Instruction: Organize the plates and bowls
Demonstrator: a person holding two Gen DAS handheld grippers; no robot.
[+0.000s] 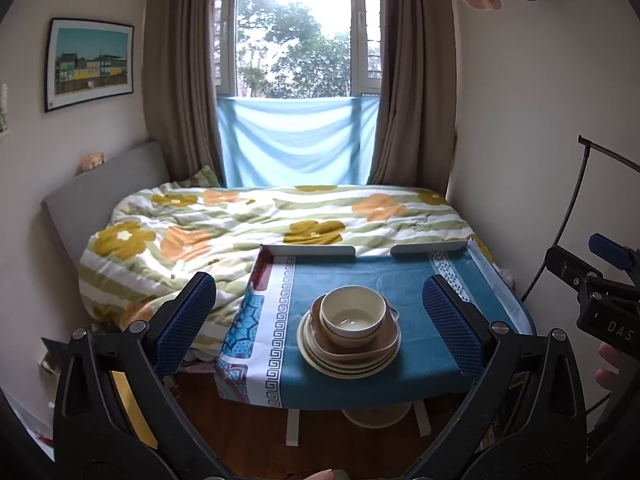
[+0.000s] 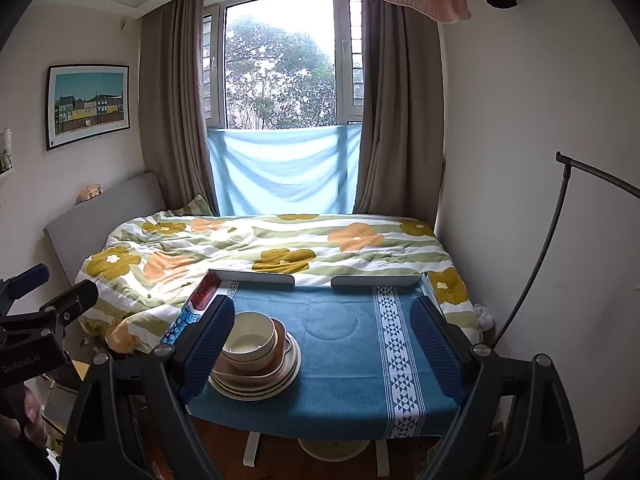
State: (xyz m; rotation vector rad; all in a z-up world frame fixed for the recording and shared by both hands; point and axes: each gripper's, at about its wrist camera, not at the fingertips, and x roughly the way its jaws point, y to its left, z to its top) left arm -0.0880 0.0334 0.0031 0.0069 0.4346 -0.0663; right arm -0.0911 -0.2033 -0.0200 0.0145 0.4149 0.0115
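One stack point(image 1: 349, 342) sits on the table point(image 1: 360, 276) before me: a cream bowl point(image 1: 352, 314), empty, nested in a brown dish point(image 1: 360, 350) on several plates point(image 1: 344, 368). Both my left fingers point(image 1: 316, 324) and right fingers point(image 2: 324, 344) are spread wide, grasping nothing, short of the stack.
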